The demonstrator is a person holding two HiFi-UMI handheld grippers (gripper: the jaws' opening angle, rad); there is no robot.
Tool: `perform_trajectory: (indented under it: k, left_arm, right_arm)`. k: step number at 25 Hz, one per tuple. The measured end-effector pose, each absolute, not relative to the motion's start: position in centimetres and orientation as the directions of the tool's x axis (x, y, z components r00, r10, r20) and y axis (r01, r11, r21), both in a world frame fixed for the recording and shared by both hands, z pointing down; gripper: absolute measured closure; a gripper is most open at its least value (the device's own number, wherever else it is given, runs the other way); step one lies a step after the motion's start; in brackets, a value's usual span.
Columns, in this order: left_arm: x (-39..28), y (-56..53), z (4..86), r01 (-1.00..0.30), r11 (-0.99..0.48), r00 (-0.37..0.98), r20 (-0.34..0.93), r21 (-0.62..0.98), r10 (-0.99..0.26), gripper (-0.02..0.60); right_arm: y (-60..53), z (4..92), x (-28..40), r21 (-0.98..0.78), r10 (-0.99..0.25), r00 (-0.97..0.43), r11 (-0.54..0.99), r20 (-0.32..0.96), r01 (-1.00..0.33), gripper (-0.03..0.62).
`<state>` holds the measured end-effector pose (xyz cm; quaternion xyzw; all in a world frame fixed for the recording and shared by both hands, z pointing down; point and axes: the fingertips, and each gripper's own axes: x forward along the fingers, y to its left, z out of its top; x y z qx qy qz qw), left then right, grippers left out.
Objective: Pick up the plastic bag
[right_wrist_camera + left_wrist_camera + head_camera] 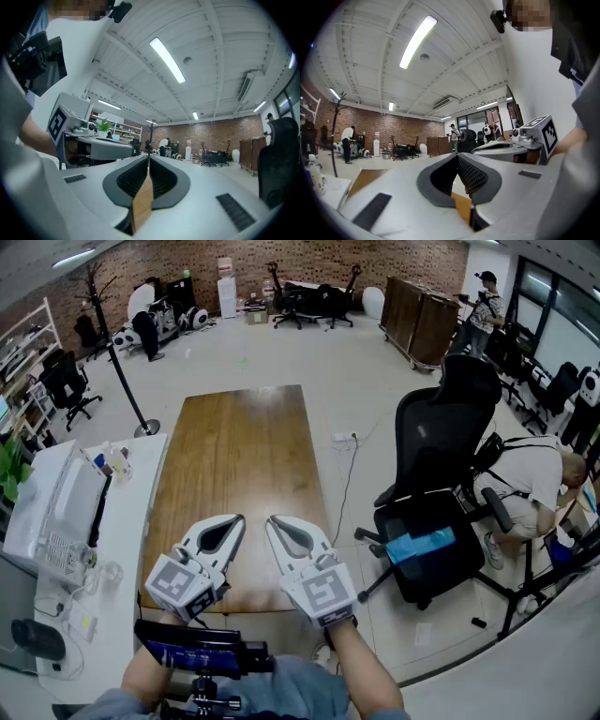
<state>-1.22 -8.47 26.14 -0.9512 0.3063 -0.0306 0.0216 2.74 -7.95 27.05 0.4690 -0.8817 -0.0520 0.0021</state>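
at table (239, 442) edge: left gripper (236, 519) and right gripper (273, 519) are sitting level, jaws pressed together, empty
bag: not showing in any view
tip: probably worth looking around first, then opening wide before reaching

Bright, even light from ceiling tubes (417, 41); fisheye bending, dark corners, blurred foreground.
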Motion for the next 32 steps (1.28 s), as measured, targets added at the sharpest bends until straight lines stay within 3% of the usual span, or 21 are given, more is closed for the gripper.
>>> perform_trajectory:
  k: [14,22,32]
  left_arm:
    - [11.2,-7.4,28.2,-0.422,-0.905,0.906,0.019,-0.050,-0.423,0.577]
    - [20.7,-4.6,29.0,-0.279,-0.960,0.960,-0.001,0.020,-0.279,0.575]
    - [28.7,-1.7,31.9,-0.187,-0.975,0.982,0.033,0.121,-0.185,0.565]
  right_arm:
    - [-5.2,27.8,14.8,0.095,-0.922,-0.387,0.384,-0.019,-0.919,0.582]
    - [-2.3,27.9,22.8,0.070,-0.967,-0.255,0.254,-0.007,-0.965,0.582]
    - [0.2,29.7,30.4,0.053,-0.992,-0.129,0.129,-0.001,-0.990,0.582]
